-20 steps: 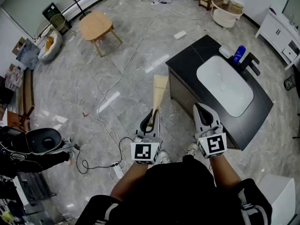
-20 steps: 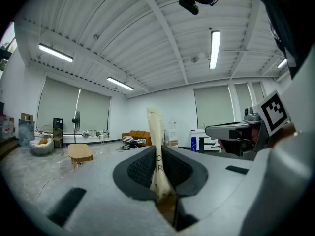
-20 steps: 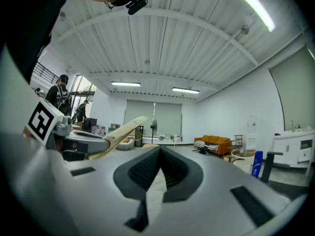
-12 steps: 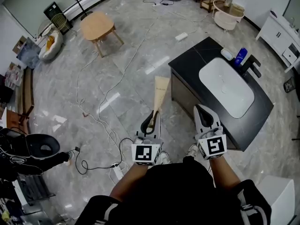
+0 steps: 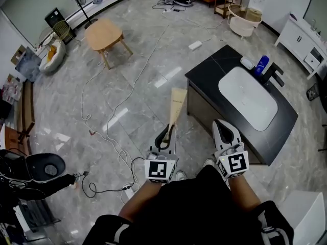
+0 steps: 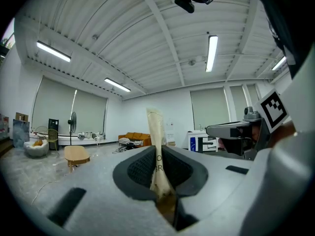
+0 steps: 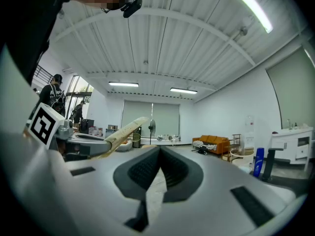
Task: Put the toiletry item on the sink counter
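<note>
Both bare forearms reach forward side by side, the grey left gripper (image 5: 166, 132) pinched on a flat beige tube (image 5: 176, 102), the grey right gripper (image 5: 225, 129) closed with nothing between its jaws

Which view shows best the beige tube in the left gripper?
The head view: nearly the whole beige tube shows, its end in the left gripper. The left gripper view shows it edge-on between the jaws; the right gripper view, only its far part.
</note>
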Available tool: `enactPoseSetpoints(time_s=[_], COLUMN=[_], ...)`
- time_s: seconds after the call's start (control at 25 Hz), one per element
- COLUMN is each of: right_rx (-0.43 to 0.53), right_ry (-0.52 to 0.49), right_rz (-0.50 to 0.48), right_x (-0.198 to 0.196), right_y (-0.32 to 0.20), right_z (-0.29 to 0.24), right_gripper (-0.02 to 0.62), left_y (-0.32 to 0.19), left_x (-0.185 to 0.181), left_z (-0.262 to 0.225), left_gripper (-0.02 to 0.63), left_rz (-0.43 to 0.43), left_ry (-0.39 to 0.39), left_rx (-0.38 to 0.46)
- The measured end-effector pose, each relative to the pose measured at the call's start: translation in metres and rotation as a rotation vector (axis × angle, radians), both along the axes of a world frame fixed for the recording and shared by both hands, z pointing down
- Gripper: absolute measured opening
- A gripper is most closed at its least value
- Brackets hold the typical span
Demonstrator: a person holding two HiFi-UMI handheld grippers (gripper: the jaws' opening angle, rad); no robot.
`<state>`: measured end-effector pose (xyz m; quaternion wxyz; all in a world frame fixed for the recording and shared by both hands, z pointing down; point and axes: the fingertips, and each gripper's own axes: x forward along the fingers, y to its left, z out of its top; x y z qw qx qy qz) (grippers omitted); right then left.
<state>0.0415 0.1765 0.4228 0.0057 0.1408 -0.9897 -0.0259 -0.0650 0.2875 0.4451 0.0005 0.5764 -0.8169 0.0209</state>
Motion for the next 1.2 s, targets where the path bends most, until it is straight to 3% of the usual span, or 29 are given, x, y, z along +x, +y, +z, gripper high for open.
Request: enactPoseSetpoints(time_s=[0.36,0.64,0.84,1.2], right_rx=[-0.001,0.026,0.046,0.014], right_ry=[0.016,-0.038,-0.022,-0.033], right_rz=[0.021,-0.001,0.006,-0.003], right_x=[-0.020,-0.048,-0.054,-0.071], right_y=[-0.049,-0.126,-0.191,-0.272], right_z=[0.010,-0.009,-0.014,-0.008], right_gripper=[0.006,0.006,0.006,0.006], left_y=[-0.040,-0.124,-0.182,-0.262], left_x=[-0.028,-0.058,-0.072,-0.093], left_z=[0.012,0.008,0.010,0.024], left_gripper=[0.045,0.044,0.044,0.046], left_rz=[0.023,0.063,0.067,0.048], left_ry=[-0.004,-0.011,0.000,0.010], left_rx=[-0.020,-0.050,-0.055,-0.150])
